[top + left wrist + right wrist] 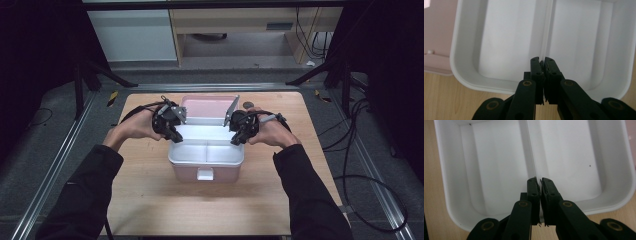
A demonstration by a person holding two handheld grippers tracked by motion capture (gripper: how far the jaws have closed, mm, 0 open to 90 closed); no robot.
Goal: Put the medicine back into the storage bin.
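A pink lunch box point(205, 172) stands mid-table with its lid point(207, 106) open at the back. Inside sits a white tray point(206, 161) split by a divider wall point(547, 30). My left gripper point(172, 134) is at the tray's left side. In the left gripper view its jaws point(542, 60) are shut, with the near end of the divider running in between the tips. My right gripper point(239, 136) mirrors it at the right side, also shut point(538, 179) on the divider point(529, 150). Both compartments of the tray point(441, 182) hold nothing.
The wooden table point(150, 200) has bare room in front of and beside the box. A small dark round object point(248, 105) lies behind the lid's right corner. Metal rails point(55, 165) and cables point(365, 180) run along the floor on either side.
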